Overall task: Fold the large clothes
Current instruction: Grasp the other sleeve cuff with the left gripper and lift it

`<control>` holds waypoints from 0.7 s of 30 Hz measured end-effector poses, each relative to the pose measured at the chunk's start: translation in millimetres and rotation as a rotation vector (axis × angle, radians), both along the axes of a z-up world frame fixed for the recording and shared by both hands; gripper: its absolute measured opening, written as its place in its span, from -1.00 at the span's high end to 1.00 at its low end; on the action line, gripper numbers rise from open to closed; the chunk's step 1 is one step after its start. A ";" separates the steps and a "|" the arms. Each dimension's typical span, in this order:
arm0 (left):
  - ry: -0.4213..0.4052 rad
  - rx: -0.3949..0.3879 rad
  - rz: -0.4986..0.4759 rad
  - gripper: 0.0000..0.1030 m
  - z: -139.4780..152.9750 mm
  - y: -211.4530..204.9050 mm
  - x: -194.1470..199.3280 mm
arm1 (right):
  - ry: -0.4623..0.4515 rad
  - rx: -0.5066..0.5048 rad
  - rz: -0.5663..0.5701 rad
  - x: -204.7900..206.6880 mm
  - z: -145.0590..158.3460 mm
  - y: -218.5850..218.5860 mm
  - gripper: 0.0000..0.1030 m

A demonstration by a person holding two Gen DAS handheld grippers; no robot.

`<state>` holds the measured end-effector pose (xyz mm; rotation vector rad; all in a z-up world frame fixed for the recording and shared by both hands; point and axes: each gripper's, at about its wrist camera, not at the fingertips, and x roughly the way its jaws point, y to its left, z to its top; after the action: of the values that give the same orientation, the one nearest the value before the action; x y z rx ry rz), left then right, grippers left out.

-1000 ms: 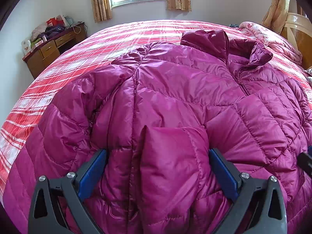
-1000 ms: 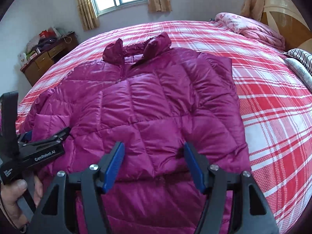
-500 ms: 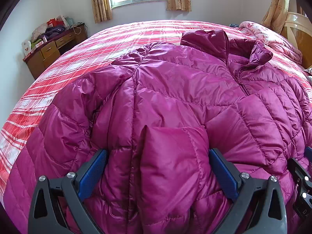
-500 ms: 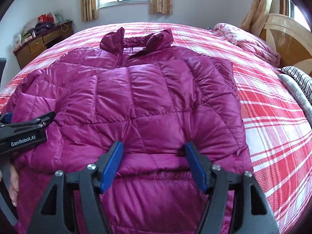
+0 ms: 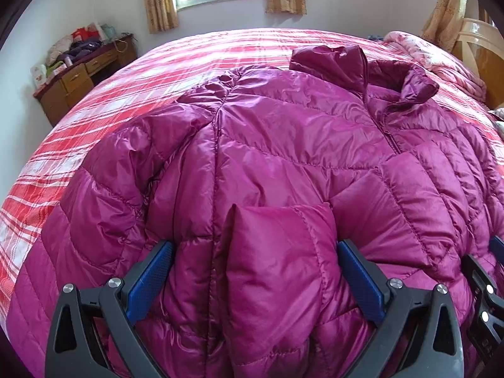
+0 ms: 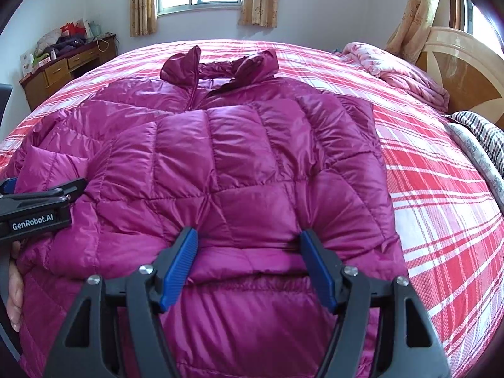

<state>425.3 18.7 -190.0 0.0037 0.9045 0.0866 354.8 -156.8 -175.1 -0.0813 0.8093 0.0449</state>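
I judged the magenta down jacket (image 6: 239,170) light, puffy and slippery-shelled, so I would take it by the hem or a folded sleeve edge rather than the smooth panels. It lay spread across the bed (image 6: 441,208), collar toward the far edge. My left tool (image 5: 255,271) stood wide around the folded cuff; my right tool (image 6: 249,264) stood wide over the hem, touching fabric. Since the earlier frame, the right tool had swung to face the jacket squarely.
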 end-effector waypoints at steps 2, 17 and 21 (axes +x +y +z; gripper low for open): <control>-0.007 0.003 -0.025 -0.98 7.5 7.2 -10.8 | -0.002 0.004 0.000 -0.4 0.0 -0.2 -0.39; -0.131 0.100 0.340 -0.98 41.1 223.8 -175.9 | -0.018 0.046 0.007 -1.9 0.9 -5.0 -0.40; -0.110 -0.044 0.363 -0.98 26.8 249.3 -195.2 | -0.023 0.046 0.005 -3.1 1.2 -5.2 -0.41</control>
<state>230.1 268.0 -163.2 -0.2050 0.7893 0.4009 351.7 -162.0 -173.9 -0.0409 0.7850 0.0675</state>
